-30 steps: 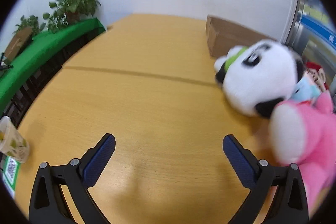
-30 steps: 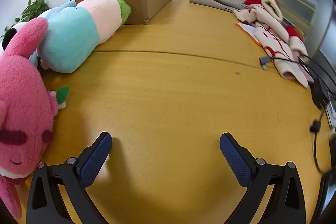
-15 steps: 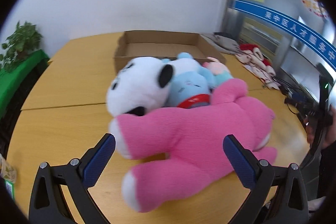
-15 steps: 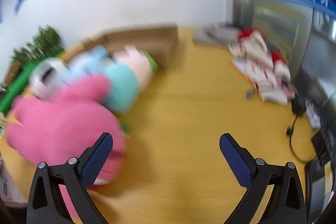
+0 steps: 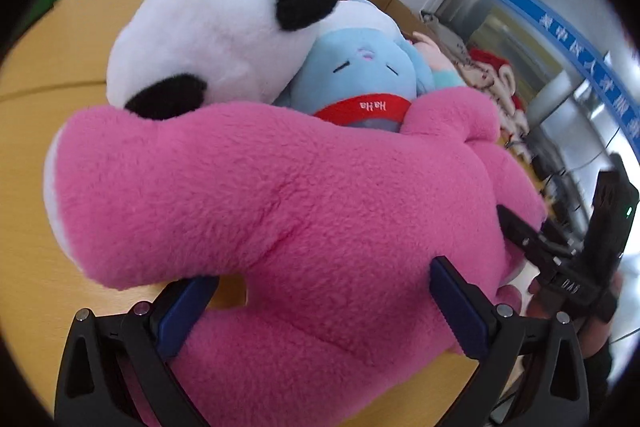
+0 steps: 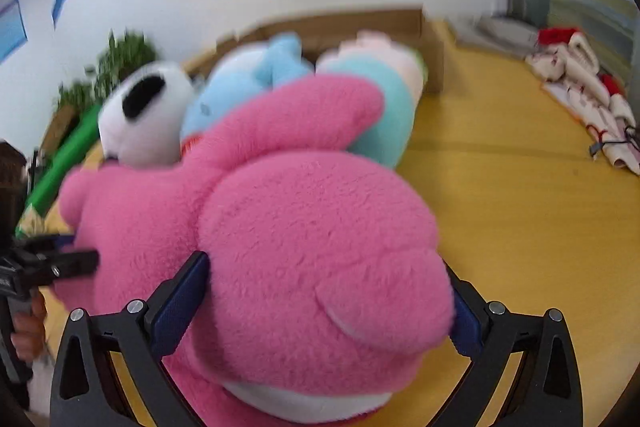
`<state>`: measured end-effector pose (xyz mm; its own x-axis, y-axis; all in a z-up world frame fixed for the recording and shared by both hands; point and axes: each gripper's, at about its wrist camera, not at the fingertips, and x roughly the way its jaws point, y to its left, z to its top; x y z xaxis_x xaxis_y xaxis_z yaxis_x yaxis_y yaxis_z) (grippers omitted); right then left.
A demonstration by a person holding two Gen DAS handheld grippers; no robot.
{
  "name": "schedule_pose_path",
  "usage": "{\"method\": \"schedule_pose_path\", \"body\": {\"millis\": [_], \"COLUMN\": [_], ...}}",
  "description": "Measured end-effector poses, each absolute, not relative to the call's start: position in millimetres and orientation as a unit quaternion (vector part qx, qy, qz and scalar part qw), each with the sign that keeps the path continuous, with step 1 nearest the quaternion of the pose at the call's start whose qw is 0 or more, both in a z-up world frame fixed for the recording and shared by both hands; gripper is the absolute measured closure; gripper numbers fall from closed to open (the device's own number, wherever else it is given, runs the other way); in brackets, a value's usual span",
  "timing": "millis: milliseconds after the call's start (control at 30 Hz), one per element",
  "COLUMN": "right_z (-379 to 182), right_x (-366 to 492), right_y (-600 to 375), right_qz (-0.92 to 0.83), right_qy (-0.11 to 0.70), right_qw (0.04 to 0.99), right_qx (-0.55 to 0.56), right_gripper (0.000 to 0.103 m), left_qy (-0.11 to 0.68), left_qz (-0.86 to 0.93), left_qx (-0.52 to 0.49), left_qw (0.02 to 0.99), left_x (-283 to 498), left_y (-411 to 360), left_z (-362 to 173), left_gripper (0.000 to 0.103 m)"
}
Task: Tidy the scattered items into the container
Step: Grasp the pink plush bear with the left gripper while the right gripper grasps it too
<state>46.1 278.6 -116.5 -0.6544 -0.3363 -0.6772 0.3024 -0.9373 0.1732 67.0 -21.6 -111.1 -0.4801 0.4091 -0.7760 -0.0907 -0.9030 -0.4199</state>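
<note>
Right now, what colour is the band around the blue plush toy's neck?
Red with small white lettering, on the blue plush toy; clearest in the left wrist view.

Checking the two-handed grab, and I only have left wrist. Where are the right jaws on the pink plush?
Observer: The right gripper straddles the pink plush's rounded end, with the jaws wide open and one pad on each side.
Operator: Can't make out the box here. Where is it?
Observer: The cardboard box sits on the table right behind the panda plush and its neighbours. It's blurred, so I can't tell what's inside.
</note>
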Motion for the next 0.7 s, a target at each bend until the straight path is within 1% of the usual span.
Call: {"method": "schedule_pose_path", "body": {"millis": [100,233,467,600,700], "right_z": [-116,-115,-112,-113,-113], "right_x": [45,42,41,37,35], "right_y": [274,280,279,281,282], "right_qz": [-0.908,-0.903,-0.905,-0.902,-0.899], "right_qy": [-0.016,-0.023,-0.025,-0.025,-0.025], "right_qw": [0.174,0.187,0.171,0.177,0.183], "right_qx": [0.38,0.386,0.388,0.393,0.396], "right_gripper": [0.0,0.0,0.0,0.0,0.0], "left_qy": [-0.191,-0.185,-0.185,-0.201,-0.197], "left_qz": [0.829,0.827,0.822,0.81,0.807], "left_qx": [-0.496,-0.499,-0.512,-0.53,-0.535], "left_qw": [0.173,0.18,0.166,0.15,0.154], "left_x": [63,63,59,58,56], "left_y": [-28,-25,-22,-19,-14], "left_z": [-119,-120,-118,-119,-119], "left_gripper": [0.0,0.0,0.0,0.0,0.0]}}
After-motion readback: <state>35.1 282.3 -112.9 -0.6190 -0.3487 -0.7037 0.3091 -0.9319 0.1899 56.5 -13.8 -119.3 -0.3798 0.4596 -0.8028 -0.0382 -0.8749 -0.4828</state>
